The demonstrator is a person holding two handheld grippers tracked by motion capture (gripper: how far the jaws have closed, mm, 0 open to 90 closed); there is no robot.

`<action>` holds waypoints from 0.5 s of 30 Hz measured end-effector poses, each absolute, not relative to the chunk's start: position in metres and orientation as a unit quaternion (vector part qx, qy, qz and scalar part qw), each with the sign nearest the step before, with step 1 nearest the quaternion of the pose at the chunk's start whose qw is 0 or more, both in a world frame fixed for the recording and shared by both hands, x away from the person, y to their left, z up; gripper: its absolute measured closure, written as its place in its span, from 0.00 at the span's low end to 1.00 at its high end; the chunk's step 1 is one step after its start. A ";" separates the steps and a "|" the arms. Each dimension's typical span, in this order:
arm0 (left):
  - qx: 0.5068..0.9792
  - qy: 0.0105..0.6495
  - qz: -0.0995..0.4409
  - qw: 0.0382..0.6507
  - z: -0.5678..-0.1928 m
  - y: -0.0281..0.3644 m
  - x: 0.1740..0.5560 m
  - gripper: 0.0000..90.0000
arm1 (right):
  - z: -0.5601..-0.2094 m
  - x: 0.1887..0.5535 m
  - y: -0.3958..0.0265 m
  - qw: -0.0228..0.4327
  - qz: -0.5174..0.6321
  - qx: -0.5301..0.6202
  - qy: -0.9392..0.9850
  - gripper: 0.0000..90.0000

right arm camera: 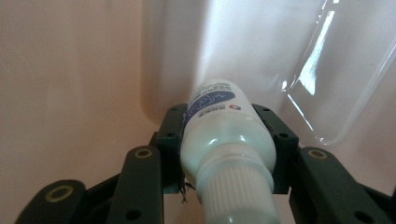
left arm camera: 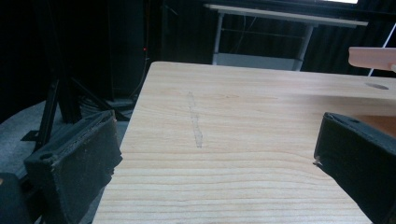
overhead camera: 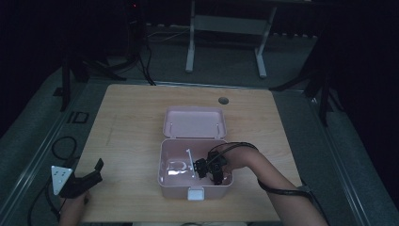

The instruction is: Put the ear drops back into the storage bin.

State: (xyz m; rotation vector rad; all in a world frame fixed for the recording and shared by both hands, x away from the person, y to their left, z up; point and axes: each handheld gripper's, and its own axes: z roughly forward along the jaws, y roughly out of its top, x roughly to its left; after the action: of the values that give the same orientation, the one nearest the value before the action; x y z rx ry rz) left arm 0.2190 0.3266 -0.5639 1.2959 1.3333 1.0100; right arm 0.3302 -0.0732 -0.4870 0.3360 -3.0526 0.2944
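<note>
White bottle, base cut off, clamped by right gripper.

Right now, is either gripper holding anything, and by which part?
The right gripper holds a small white bottle by its body, just above the ribbed cap, inside the pink box. The left gripper is open, holding nothing.

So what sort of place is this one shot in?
Probably a lab or recording studio, not a home: a bare wooden table on grey floor, black stand legs beside it, a white desk frame behind, dark surroundings.
</note>
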 end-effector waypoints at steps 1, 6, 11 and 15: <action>0.534 0.549 0.416 0.491 -0.564 0.327 0.219 0.00 | -0.487 0.330 -0.073 0.027 0.097 0.109 -0.989 0.66; 0.534 0.549 0.416 0.490 -0.564 0.327 0.219 0.00 | -0.488 0.331 -0.073 0.025 0.099 0.104 -0.989 0.65; 0.534 0.549 0.416 0.490 -0.564 0.326 0.219 0.01 | -0.487 0.331 -0.074 0.024 0.093 0.101 -0.990 0.65; 0.534 0.550 0.416 0.490 -0.564 0.326 0.219 0.00 | -0.487 0.332 -0.074 0.026 0.090 0.098 -0.991 0.65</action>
State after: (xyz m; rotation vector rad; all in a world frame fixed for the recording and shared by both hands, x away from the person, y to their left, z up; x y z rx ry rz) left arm 0.2192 0.3265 -0.5638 1.2974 1.3358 1.0101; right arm 0.3317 -0.0743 -0.4871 0.3031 -3.0613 0.2796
